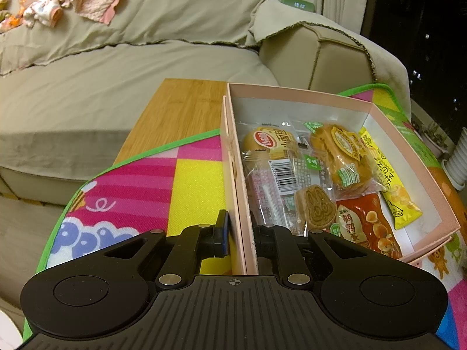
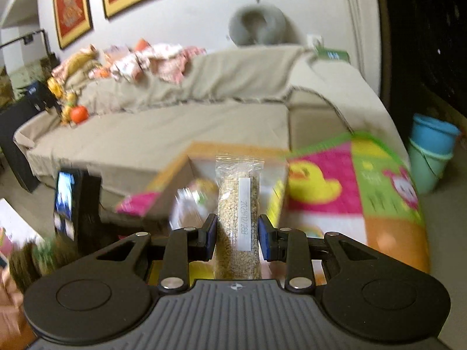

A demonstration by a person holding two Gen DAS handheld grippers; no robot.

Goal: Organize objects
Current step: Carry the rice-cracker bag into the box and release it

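Left gripper: jaws clenched on the near left wall of the pink box, one finger outside the wall, the other inside.

Pink box: open-topped, white inside, resting on the play mat that covers the wooden tabletop; a bare strip of wood shows at the far end, next to the beige sofa.

Contents of the box, seen from the left wrist view:
- two wrapped buns, side by side at the far end;
- barcoded clear packet, between and just below the buns;
- rabbit-stamped biscuit, in clear wrap, near the middle;
- red snack bag, at the near right;
- yellow stick pack, along the right wall.

Right gripper: jaws grasping a clear grain-bar packet, upright between the pads, a white date label running up its face. The packet is held aloft above the tabletop; the right wrist view is motion-blurred, so the pale shapes beneath it are probably the box and its contents, though this cannot be confirmed.

Surroundings: bundled clothes on the sofa back; blue buckets on the floor at the right.
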